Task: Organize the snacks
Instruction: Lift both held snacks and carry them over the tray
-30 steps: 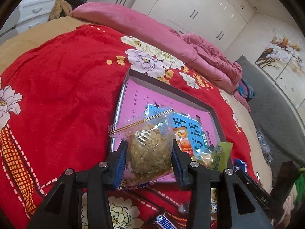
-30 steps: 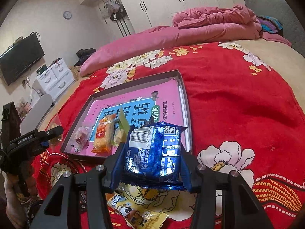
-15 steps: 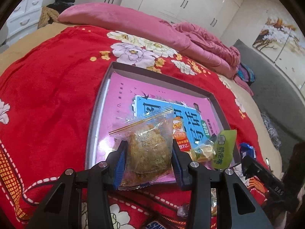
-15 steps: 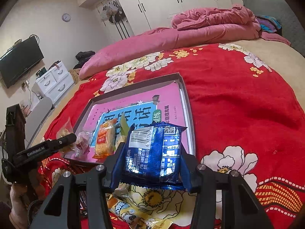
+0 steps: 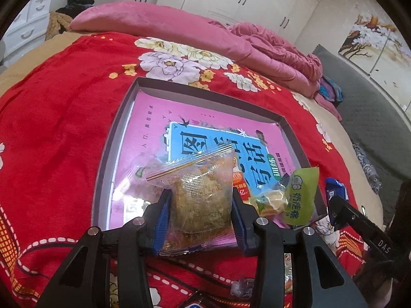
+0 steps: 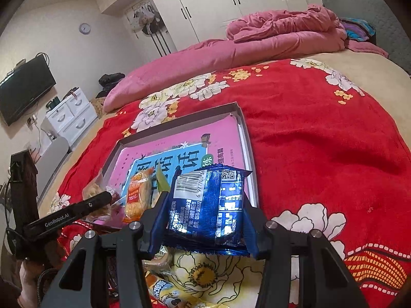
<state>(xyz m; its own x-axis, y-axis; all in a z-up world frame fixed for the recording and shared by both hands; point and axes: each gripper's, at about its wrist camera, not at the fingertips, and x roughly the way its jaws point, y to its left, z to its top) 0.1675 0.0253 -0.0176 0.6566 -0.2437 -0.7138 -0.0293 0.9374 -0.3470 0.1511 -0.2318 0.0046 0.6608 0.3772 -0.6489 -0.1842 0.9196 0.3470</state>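
My left gripper (image 5: 200, 205) is shut on a clear packet of brown crumbly snack (image 5: 203, 197), held over the near edge of the grey tray (image 5: 205, 95). The tray holds a pink-and-blue book, an orange packet (image 5: 240, 182) and a green packet (image 5: 303, 195). My right gripper (image 6: 205, 213) is shut on a blue foil packet (image 6: 208, 205), just in front of the tray's (image 6: 179, 124) near right corner. In the right wrist view the left gripper (image 6: 77, 210) comes in from the left with its clear packet (image 6: 92, 190), next to the orange packet (image 6: 137, 195).
The tray lies on a red flowered blanket (image 5: 56, 118). Loose snacks remain on the blanket under my right gripper, among them a yellow packet (image 6: 167, 287). Pink bedding (image 6: 257, 43) is heaped behind. A white drawer unit (image 6: 69, 118) stands left of the bed.
My left gripper has moved sideways with the clear packet, from the tray's left side to over its near edge. The right gripper has kept still with the blue packet.
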